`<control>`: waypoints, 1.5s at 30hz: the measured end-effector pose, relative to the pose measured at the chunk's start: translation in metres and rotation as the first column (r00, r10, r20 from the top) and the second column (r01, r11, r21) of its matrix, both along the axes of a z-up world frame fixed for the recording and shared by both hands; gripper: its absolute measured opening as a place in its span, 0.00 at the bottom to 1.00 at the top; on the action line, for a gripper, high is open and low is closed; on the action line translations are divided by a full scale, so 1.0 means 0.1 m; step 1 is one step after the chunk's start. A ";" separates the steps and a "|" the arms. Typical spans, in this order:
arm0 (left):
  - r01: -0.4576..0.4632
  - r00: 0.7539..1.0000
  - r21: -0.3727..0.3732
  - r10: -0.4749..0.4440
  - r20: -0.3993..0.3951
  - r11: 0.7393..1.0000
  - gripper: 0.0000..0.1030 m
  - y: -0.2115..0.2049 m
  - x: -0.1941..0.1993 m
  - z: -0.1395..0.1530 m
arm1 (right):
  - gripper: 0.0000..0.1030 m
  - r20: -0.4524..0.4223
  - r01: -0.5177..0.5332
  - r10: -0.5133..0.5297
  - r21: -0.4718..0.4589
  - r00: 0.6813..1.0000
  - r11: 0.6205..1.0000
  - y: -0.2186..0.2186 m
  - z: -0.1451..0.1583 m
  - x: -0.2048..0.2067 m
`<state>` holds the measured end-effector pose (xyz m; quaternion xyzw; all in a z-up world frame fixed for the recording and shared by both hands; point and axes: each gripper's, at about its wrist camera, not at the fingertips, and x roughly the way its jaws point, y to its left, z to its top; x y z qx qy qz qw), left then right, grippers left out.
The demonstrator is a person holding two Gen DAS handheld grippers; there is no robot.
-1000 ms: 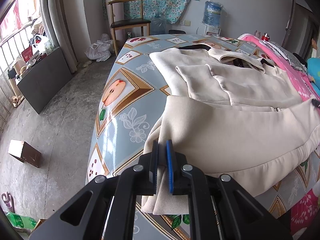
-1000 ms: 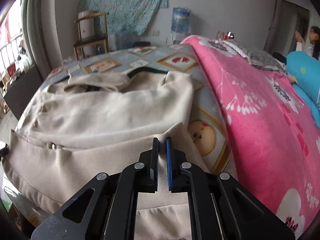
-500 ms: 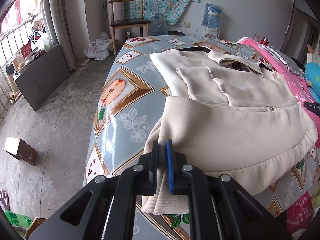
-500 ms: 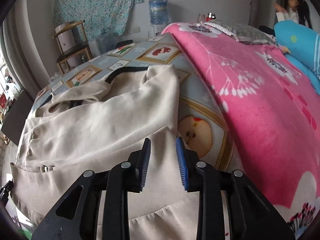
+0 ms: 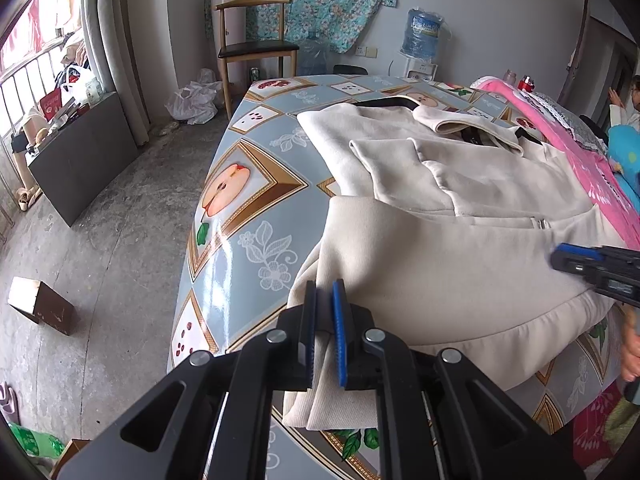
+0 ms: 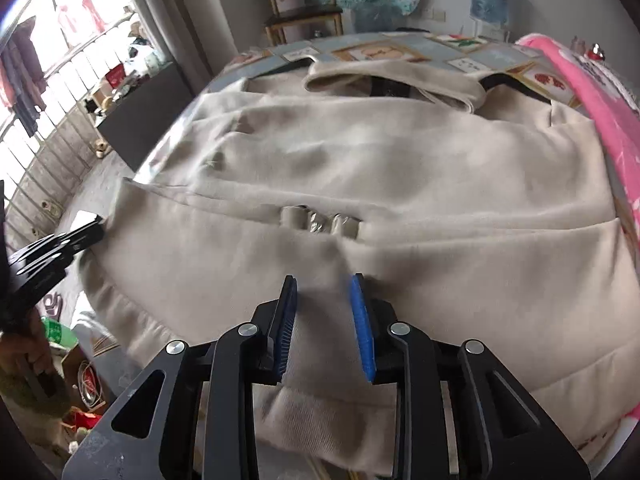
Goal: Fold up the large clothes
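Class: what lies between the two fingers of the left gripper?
A bunched corner of the beige coat, pinched by the left gripper, shown in the left wrist view.

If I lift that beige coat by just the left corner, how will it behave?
Probably floppy: the beige coat already drapes and sags off the table edge beside the left tool. It looks thick and layered, so likely heavyish; the fold may slide open, since the right tool is open, gripping nothing.
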<state>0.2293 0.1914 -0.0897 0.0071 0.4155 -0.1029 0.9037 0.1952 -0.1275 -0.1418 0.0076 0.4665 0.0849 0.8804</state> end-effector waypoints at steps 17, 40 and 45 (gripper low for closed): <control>-0.011 1.000 0.054 0.010 0.014 0.998 0.27 -0.04 -0.05 0.15 | 0.29 0.015 -0.081 0.080 0.020 0.997 0.997 0.19 0.27 -0.51; 0.148 0.987 0.150 -0.136 -0.092 0.977 0.67 -0.80 -0.21 -0.13 | 0.56 0.069 0.031 -0.028 -0.054 0.997 0.998 0.15 0.26 -0.77; 0.142 0.987 0.148 -0.128 -0.100 0.979 0.68 -0.81 -0.20 -0.15 | 0.58 -0.024 0.140 -0.141 -0.040 0.990 0.989 -0.18 -0.04 -0.65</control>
